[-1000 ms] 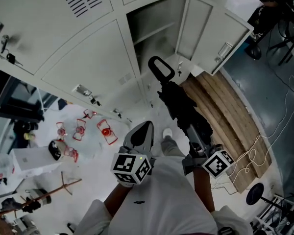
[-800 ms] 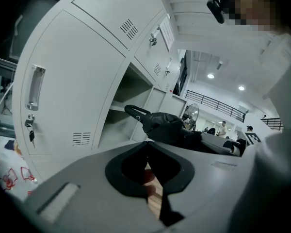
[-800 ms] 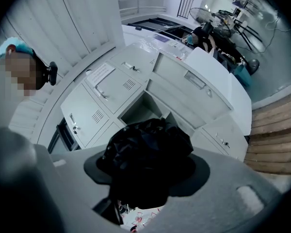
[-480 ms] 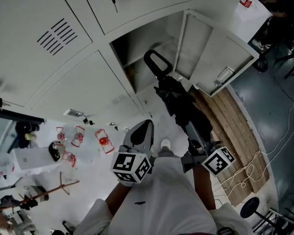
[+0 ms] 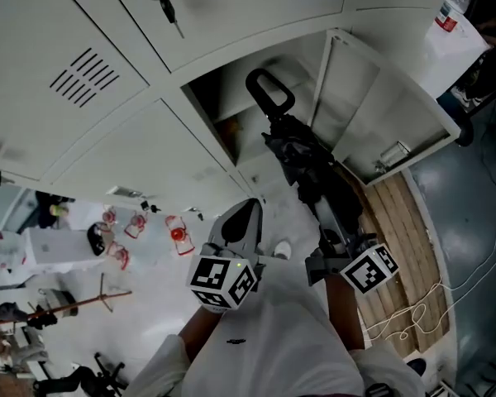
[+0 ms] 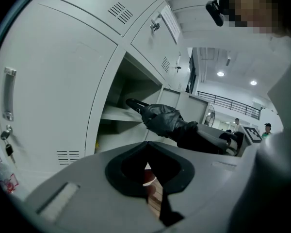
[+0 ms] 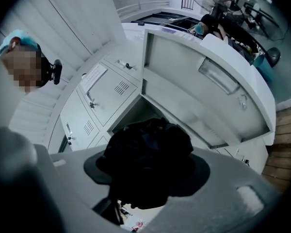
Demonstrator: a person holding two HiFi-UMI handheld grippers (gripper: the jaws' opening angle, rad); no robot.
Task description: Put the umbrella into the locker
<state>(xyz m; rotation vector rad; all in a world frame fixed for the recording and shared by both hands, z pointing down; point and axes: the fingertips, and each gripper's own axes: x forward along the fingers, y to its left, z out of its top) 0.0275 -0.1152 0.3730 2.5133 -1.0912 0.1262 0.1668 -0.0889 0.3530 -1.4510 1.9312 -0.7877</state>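
Umbrella (image 5: 310, 172): black, folded, slanting up toward the locker (image 5: 200, 106), its loop handle (image 5: 269, 98) at the open compartment's mouth.
Right gripper (image 5: 331, 236): jaws clamped on the umbrella's lower end.
Left gripper (image 5: 244, 218): jaws together, nothing between them, apart from the umbrella.
Door (image 5: 379, 116): swung open at the right.

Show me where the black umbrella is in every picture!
Head view: the umbrella is in the middle, slanting from the right gripper up to the open locker.
Left gripper view: the umbrella is in the middle, with its handle pointing left towards the open locker.
Right gripper view: the umbrella is the dark bundle low in the middle, close to the camera.
Shared landmark: the open locker.
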